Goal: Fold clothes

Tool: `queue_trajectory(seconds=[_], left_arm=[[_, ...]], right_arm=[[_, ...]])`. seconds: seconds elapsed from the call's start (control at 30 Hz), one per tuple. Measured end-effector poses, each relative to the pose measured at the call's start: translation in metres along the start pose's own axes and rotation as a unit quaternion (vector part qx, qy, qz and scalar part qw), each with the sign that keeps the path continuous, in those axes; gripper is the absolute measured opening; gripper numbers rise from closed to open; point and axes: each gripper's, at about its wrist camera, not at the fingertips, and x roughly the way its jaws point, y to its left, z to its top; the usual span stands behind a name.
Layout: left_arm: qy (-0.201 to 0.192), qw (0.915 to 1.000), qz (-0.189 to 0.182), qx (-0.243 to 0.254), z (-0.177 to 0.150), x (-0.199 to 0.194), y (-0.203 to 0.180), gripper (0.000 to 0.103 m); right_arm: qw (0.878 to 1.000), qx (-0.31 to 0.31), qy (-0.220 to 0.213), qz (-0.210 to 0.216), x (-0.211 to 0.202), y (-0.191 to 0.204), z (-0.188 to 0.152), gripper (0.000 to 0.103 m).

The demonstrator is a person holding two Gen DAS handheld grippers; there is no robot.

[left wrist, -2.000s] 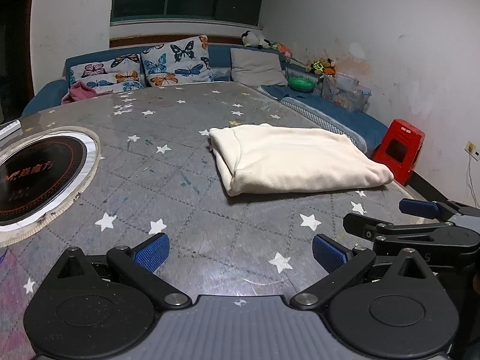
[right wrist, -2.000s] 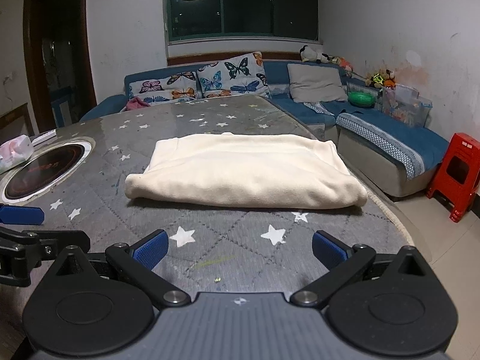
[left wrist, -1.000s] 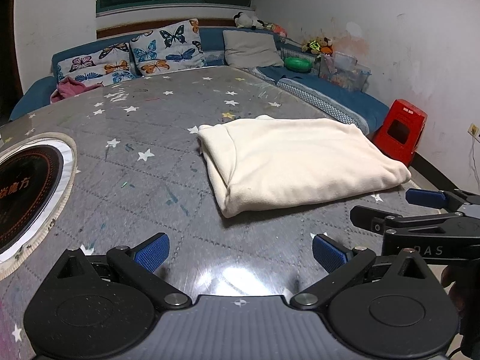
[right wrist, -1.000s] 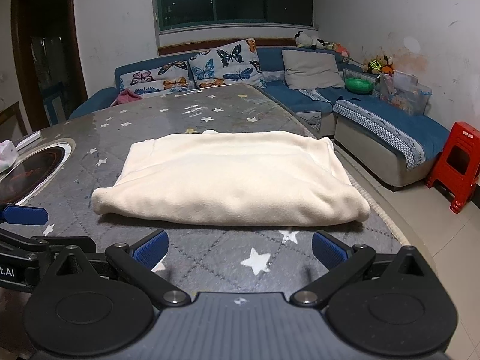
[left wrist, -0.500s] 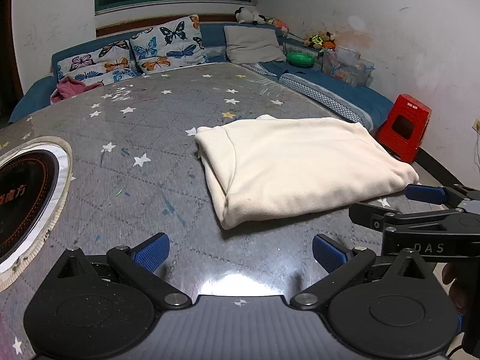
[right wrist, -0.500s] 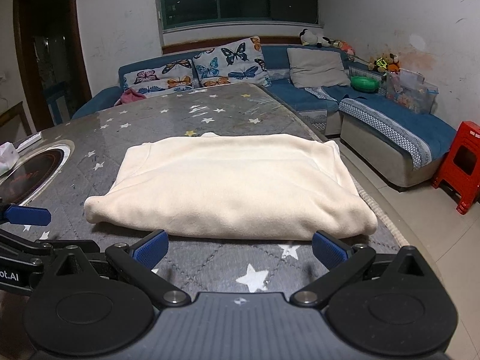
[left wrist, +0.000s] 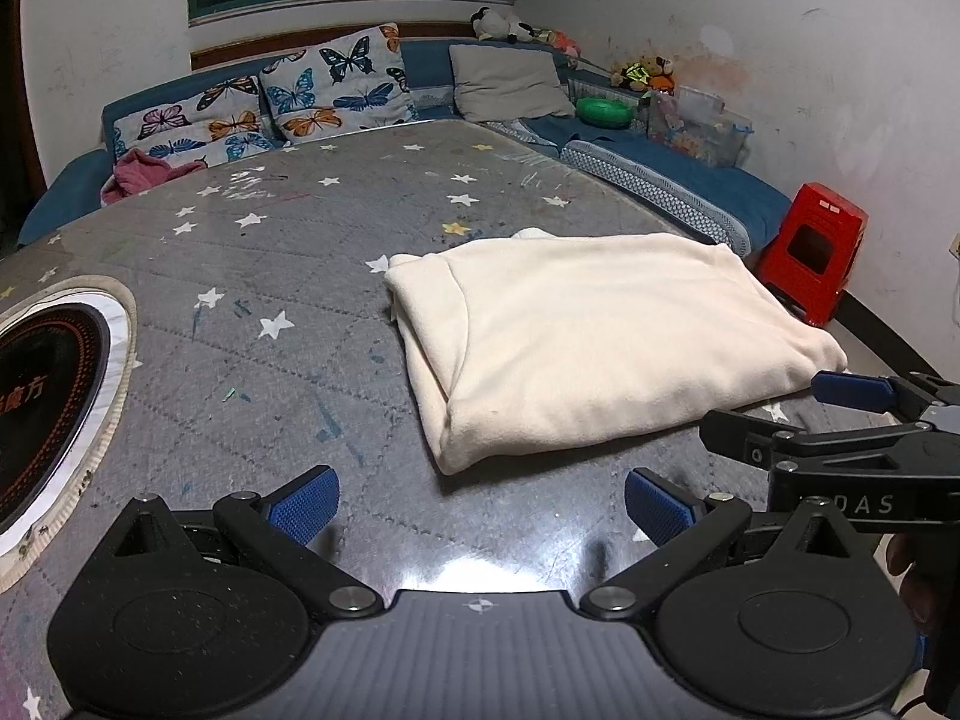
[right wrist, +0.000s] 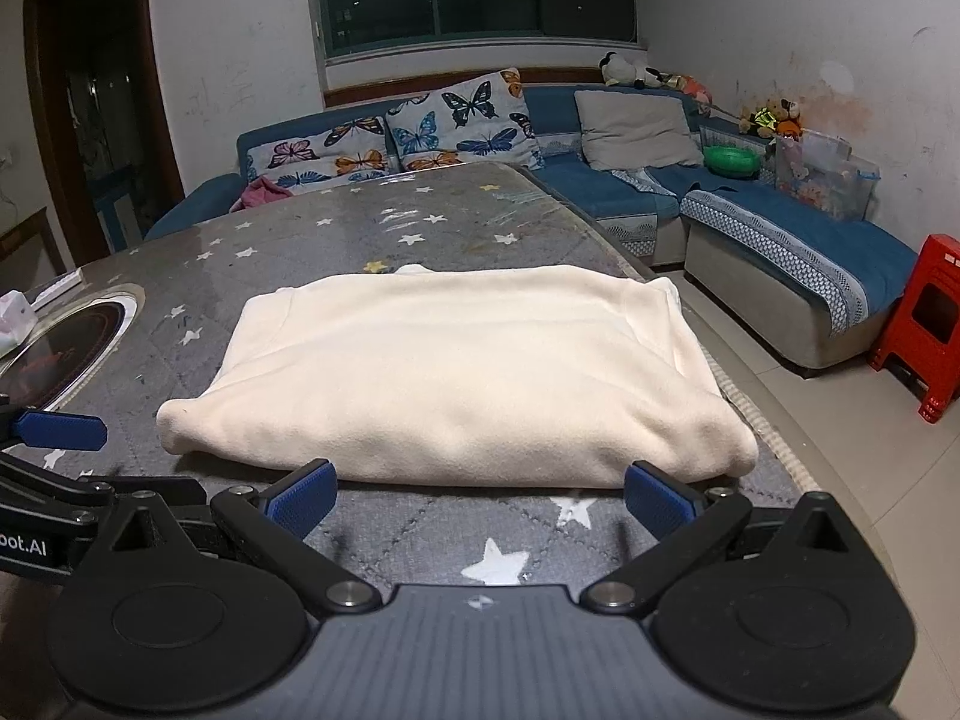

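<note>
Cream-coloured fleece garment lies folded into a thick, soft rectangle on the grey star-patterned worktop, close to its right edge. The top side is smooth with only small dents; the near edge is a rounded fold, and at the left end the layers show one upon another. The right gripper is low before this near edge, jaws wide open and holding nothing, the blue pads just beside the cloth. The left gripper is near the left corner of the garment, jaws also wide open and empty.
</note>
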Motion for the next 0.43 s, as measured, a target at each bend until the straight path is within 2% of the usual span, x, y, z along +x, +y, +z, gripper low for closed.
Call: queue_trajectory(seconds=[0.43], left_arm=[[-0.004, 1.0000, 0.002, -0.003, 0.0050, 0.0024, 0.0050, 0.103]], right_arm=[[1.000, -0.003, 0.003, 0.005, 0.0012, 0.0019, 0.0001, 0.103]])
